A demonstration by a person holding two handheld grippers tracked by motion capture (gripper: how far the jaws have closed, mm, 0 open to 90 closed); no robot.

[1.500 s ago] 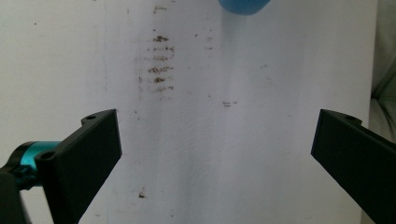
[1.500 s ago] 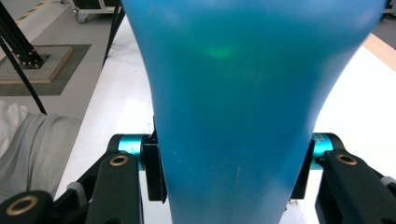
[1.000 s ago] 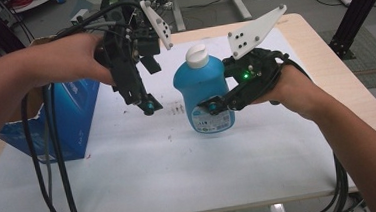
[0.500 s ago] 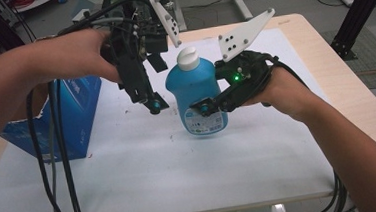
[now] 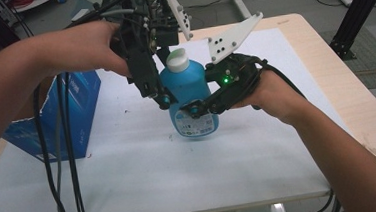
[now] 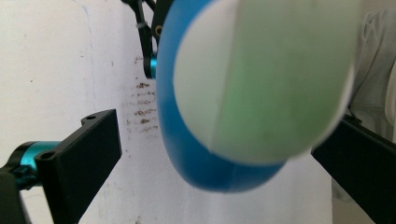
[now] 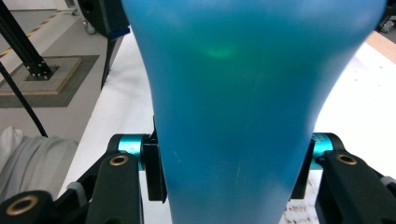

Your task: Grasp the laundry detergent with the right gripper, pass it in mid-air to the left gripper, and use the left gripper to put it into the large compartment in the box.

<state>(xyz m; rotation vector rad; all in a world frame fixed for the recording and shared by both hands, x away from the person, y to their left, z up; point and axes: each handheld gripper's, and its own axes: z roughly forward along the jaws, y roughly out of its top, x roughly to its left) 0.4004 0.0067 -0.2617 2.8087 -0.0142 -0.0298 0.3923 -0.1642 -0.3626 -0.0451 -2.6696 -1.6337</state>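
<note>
Right near the middle of the white mat [image 5: 146, 179], a blue bottle [image 5: 187, 93] with a white cap [image 5: 178, 61], standing up and leaning a little. Bottom touching the mat or just over it: cannot tell.

Clamped on the wide part of the bottle [image 7: 233, 93], the right gripper [image 7: 229, 175], with one black jaw pressed flat on each side and no gap at all. Held in the right hand [image 5: 270, 92], coming in from the right side of the table [image 5: 323, 56]. Green light on the gripper body, and a green glow on the blue plastic.

Up over the top of the bottle, the left gripper [image 6: 219, 163], held in the left hand [image 5: 81, 48] and pointing down. Jaws wide apart, one on each side of the cap [image 6: 271, 79]. Holding nothing. Clear gap between the near jaw and the bottle on one side; on the other side, very close, maybe touching, cannot tell.

Off to the left, well apart from the bottle, a blue box [image 5: 51, 115] on the edge of the mat. Black cables [image 5: 72, 159] hanging down in front of the box.

Small dark marks on the mat just beside the bottle.
</note>
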